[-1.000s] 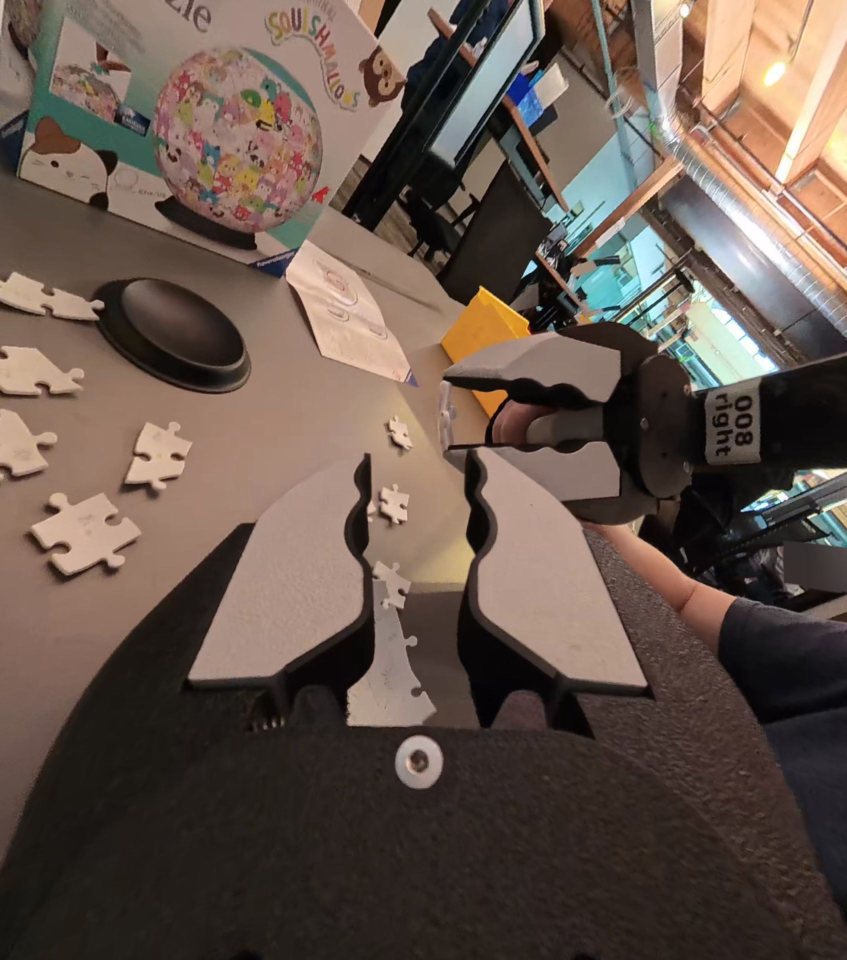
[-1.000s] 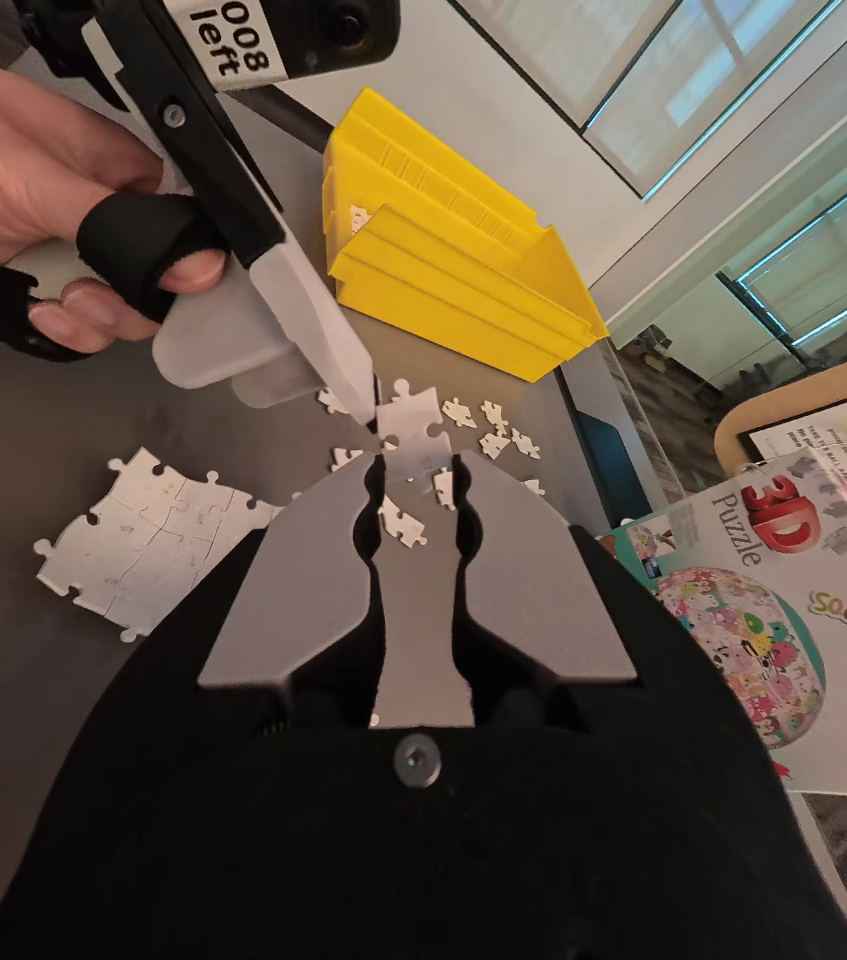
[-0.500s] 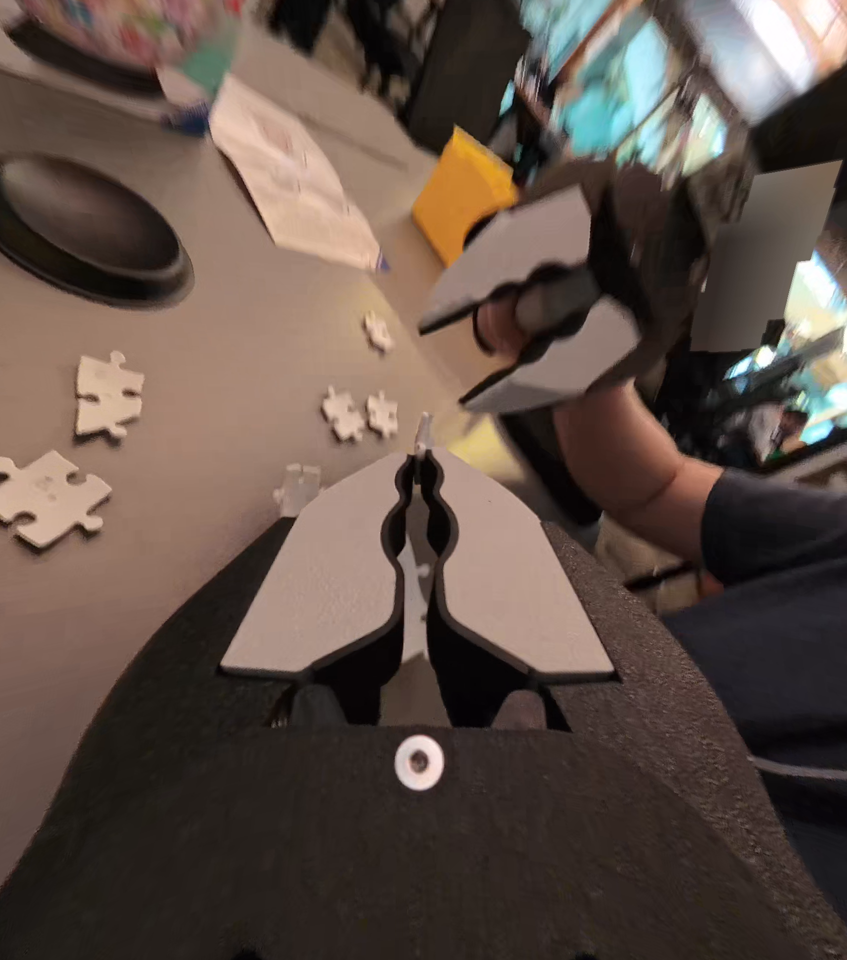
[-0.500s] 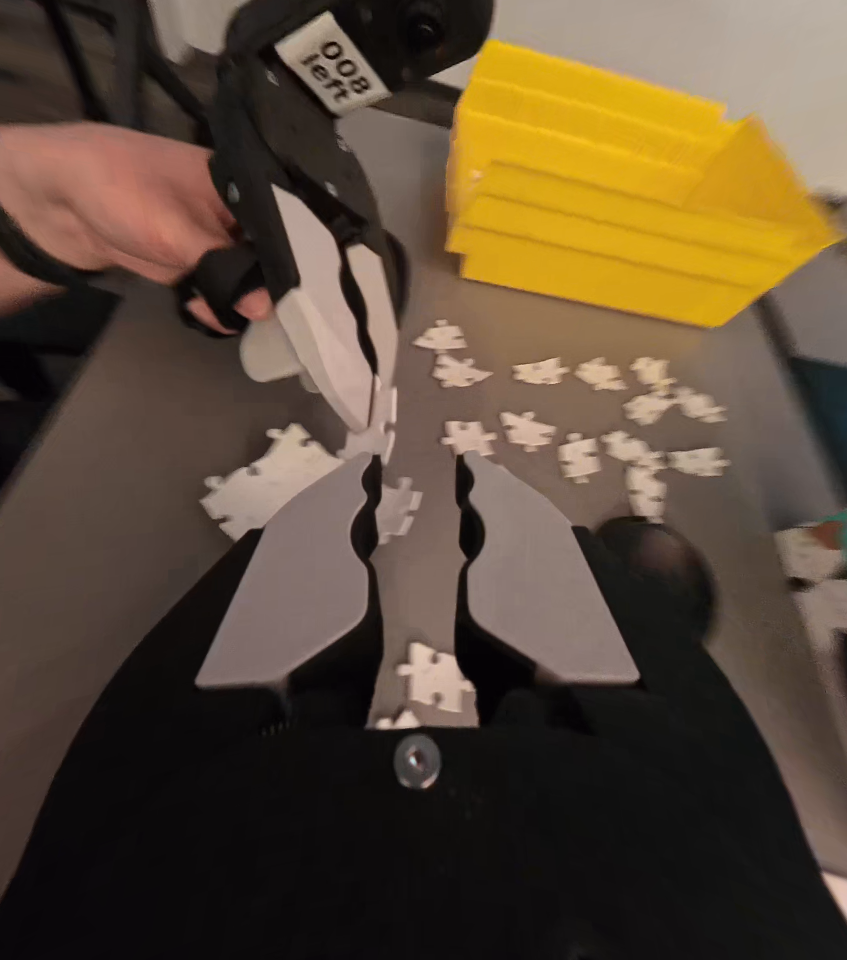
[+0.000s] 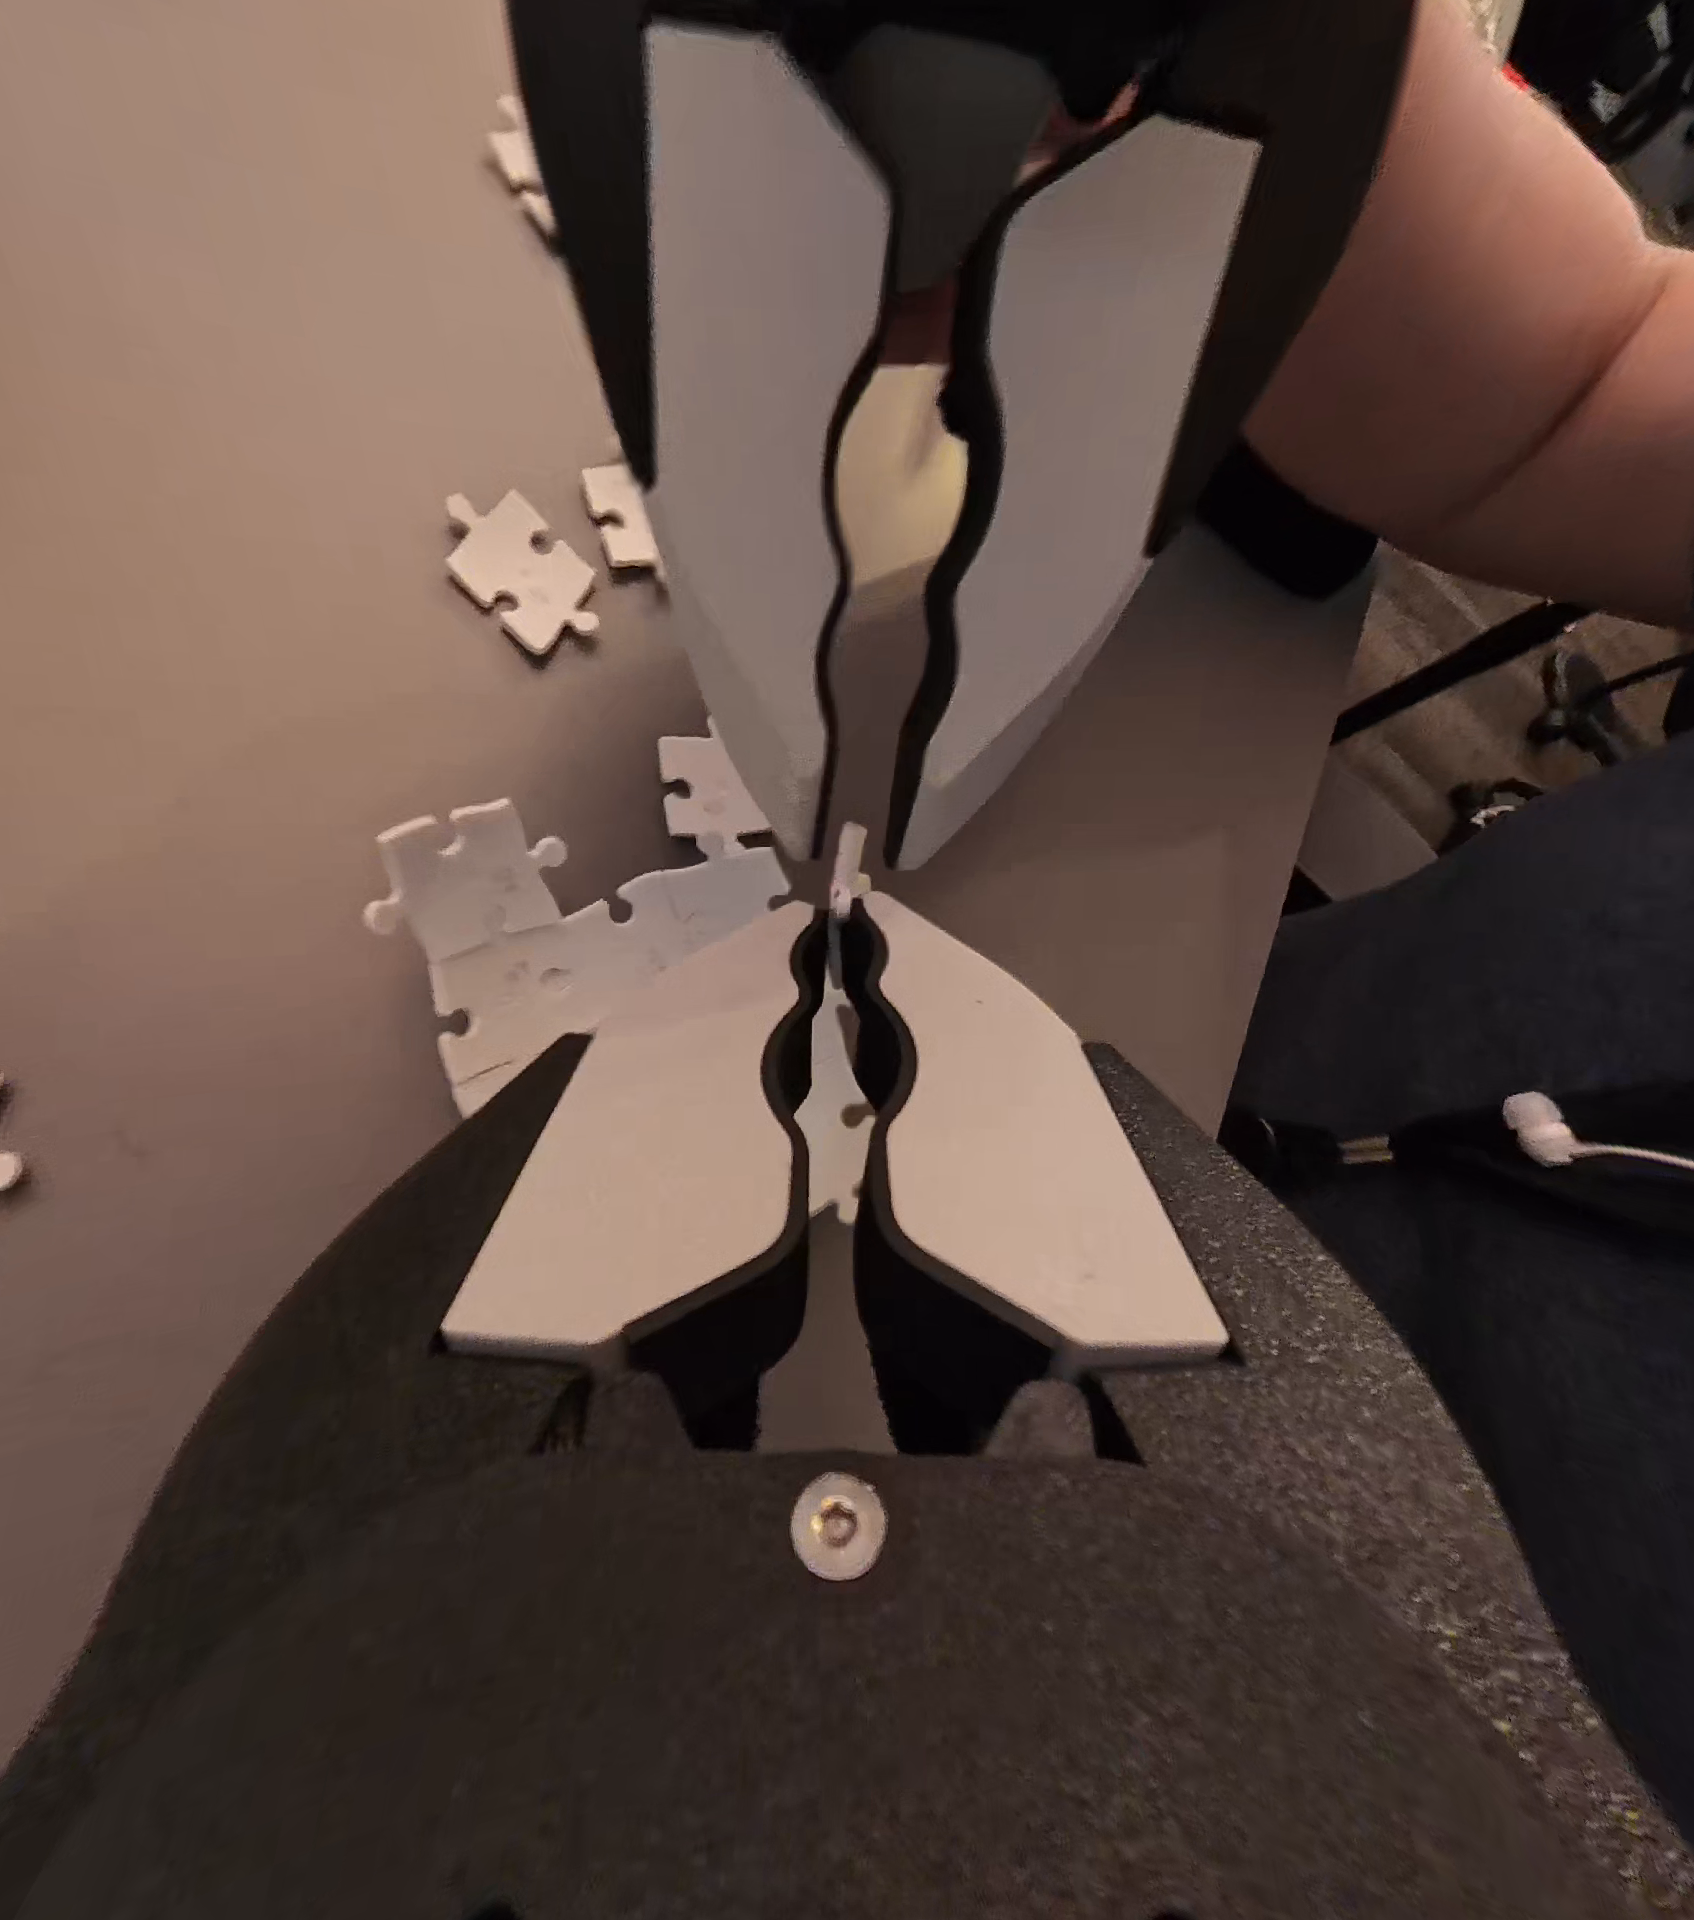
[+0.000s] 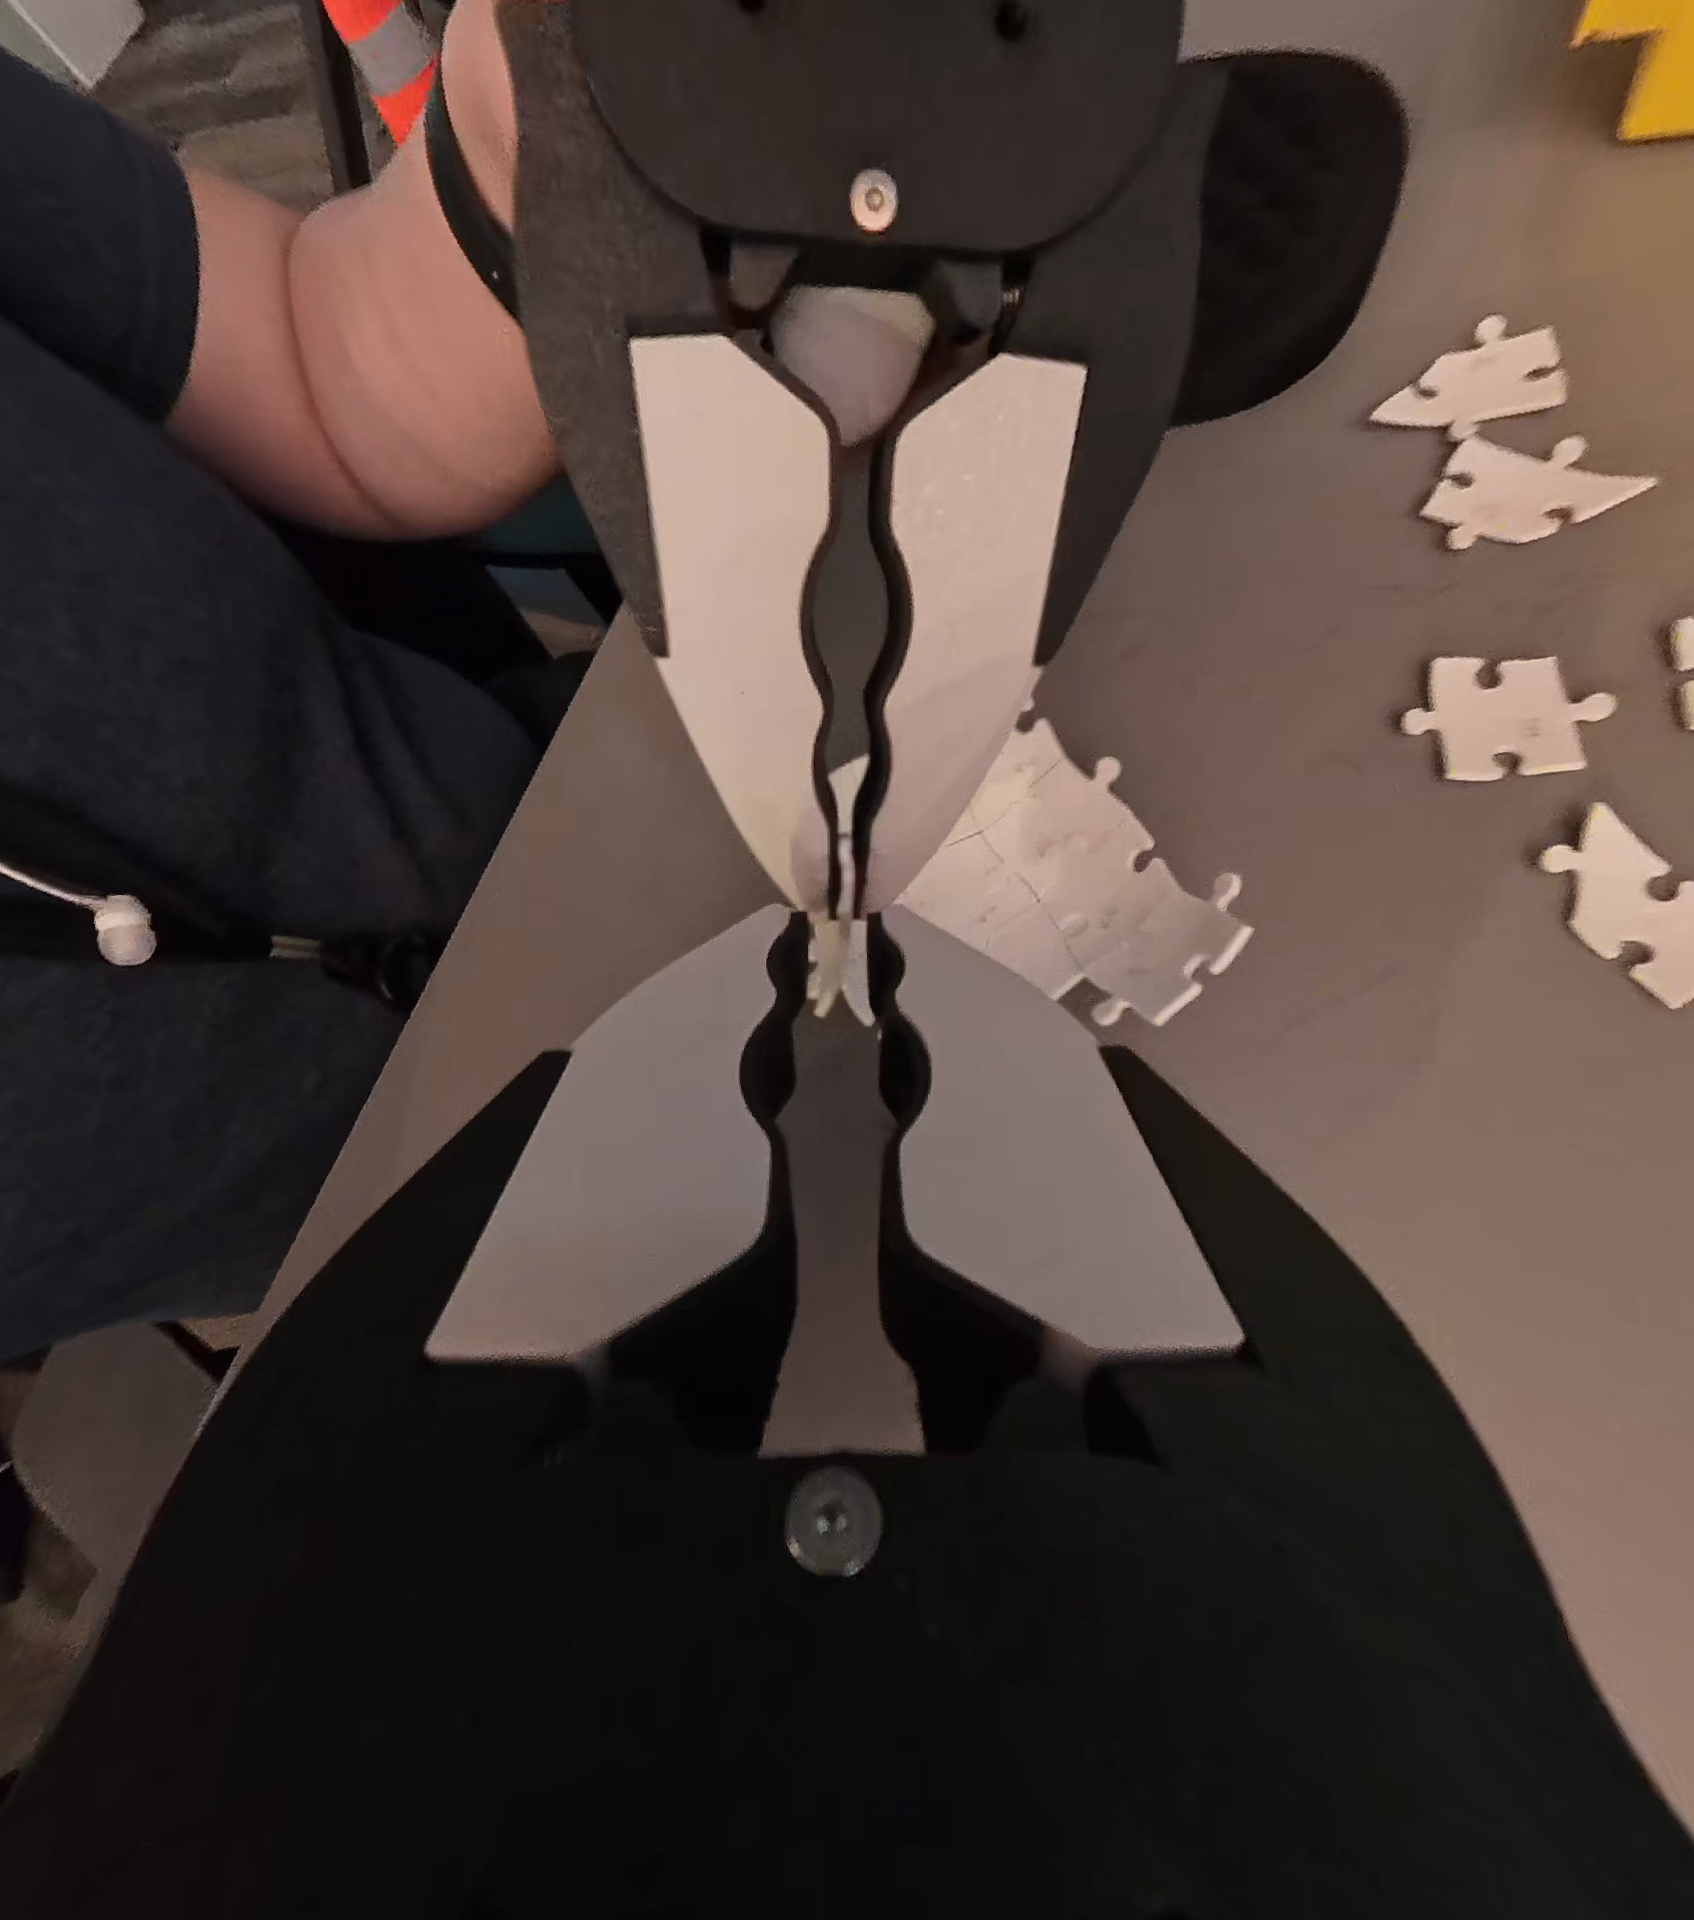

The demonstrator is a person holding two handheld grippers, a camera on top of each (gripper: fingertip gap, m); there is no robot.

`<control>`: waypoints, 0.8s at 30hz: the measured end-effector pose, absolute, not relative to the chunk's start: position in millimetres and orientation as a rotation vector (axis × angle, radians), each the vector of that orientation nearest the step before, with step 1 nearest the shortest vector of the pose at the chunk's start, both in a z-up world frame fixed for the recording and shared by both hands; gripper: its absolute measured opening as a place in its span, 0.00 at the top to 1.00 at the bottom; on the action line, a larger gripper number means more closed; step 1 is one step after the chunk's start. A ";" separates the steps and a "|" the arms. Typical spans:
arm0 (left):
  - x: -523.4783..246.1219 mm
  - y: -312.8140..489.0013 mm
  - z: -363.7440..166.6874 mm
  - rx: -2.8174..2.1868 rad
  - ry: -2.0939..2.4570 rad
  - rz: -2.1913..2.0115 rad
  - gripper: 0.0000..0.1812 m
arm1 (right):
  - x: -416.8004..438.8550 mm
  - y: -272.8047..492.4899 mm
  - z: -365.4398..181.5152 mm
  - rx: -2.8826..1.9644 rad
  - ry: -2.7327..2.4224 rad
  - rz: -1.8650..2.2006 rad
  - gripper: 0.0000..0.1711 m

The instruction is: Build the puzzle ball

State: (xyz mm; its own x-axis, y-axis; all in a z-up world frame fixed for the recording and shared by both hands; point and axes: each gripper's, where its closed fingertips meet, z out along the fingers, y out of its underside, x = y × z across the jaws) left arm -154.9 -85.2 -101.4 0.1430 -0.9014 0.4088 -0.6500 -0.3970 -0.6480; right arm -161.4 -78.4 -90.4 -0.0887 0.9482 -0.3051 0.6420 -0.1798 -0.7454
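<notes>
I'm pinching one puzzle piece edge-on in my left tool, tips closed on it, just above the desk and the joined patch; my right tool is sitting tip to tip with it, tips slightly apart around the piece's far end. The piece's long axis is running tool to tool, flat faces pointing sideways. I'm worrying it's going to twist or pop out, since so little edge is gripped
</notes>
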 end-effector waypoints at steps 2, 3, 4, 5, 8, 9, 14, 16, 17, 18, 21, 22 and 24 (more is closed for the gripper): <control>-152.4 -87.7 -100.7 -2.089 1.529 -1.112 0.99 | -161.7 -79.3 -93.9 -1.839 -1.737 1.162 0.97; -152.5 -87.0 -101.6 -2.084 1.539 -1.093 0.99 | -161.7 -79.8 -94.5 -1.838 -1.740 1.167 0.98; -152.4 -86.3 -101.1 -2.080 1.533 -1.093 0.98 | -161.6 -78.6 -94.2 -1.838 -1.732 1.167 0.98; -152.4 -85.0 -99.4 -2.080 1.511 -1.108 0.98 | -161.4 -76.9 -92.2 -1.837 -1.713 1.178 0.98; -159.6 -76.6 -100.2 -2.121 1.434 -1.111 0.88 | -159.3 -66.1 -78.3 -1.835 -1.571 1.273 0.98; -163.7 -72.9 -102.4 -2.132 1.415 -1.093 0.88 | -156.8 -61.0 -75.0 -1.841 -1.521 1.298 0.98; -188.3 -55.4 -115.3 -2.219 1.262 -1.019 0.88 | -135.8 -22.8 -70.4 -1.940 -1.167 1.311 0.98; -192.0 -58.8 -115.5 -2.218 1.228 -1.057 0.88 | -129.8 -14.5 -70.9 -1.983 -1.016 1.365 0.98; -192.7 -61.2 -115.0 -2.213 1.217 -1.081 0.88 | -127.4 -11.8 -73.9 -2.006 -0.962 1.374 0.98; -193.1 -63.6 -114.8 -2.210 1.206 -1.104 0.88 | -126.3 -10.9 -77.1 -2.024 -0.921 1.384 0.98; -195.3 -69.8 -120.8 -2.236 1.194 -1.139 0.88 | -128.2 -15.5 -84.9 -2.073 -0.864 1.407 0.98; -195.4 -72.0 -122.2 -2.239 1.195 -1.145 0.88 | -129.2 -16.8 -87.6 -2.084 -0.858 1.390 0.98; -194.0 -77.6 -123.4 -2.235 1.203 -1.164 0.88 | -131.4 -20.5 -92.2 -2.105 -0.860 1.366 0.98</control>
